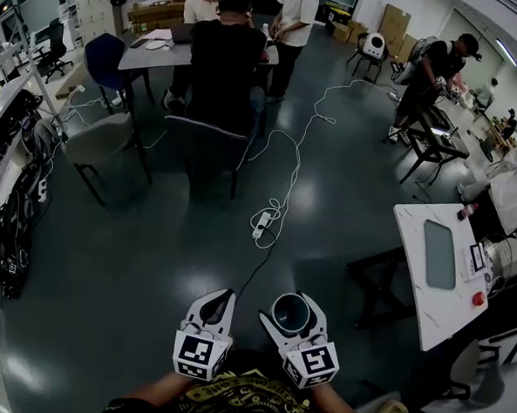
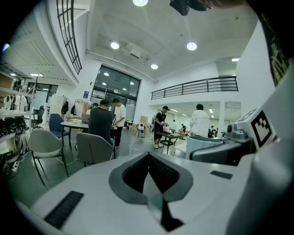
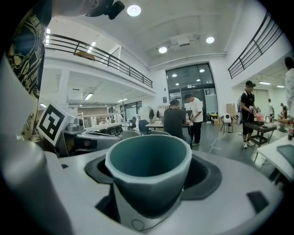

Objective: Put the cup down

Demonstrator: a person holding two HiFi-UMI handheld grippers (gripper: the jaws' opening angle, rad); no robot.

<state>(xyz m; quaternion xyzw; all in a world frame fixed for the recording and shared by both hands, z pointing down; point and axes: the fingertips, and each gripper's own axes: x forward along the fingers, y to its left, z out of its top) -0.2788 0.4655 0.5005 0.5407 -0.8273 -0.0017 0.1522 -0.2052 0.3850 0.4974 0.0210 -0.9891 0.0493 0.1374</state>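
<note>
The cup (image 1: 289,313) is grey outside and teal inside. It stands upright between the jaws of my right gripper (image 1: 292,315), which is shut on it, low in the head view above the dark floor. In the right gripper view the cup (image 3: 149,170) fills the middle, its mouth facing up and its sides pressed by the jaws. My left gripper (image 1: 221,297) hovers just to the left of it at the same height, shut with nothing in it. In the left gripper view that gripper's (image 2: 148,157) dark pads meet at the tip, and the cup (image 2: 204,145) shows at the right.
A white table (image 1: 419,222) with a grey tray and a red button stands to the right. A cable and power strip (image 1: 265,221) run across the floor ahead. Chairs (image 1: 105,144) and people at a table (image 1: 154,53) are farther off, with shelves along the left wall.
</note>
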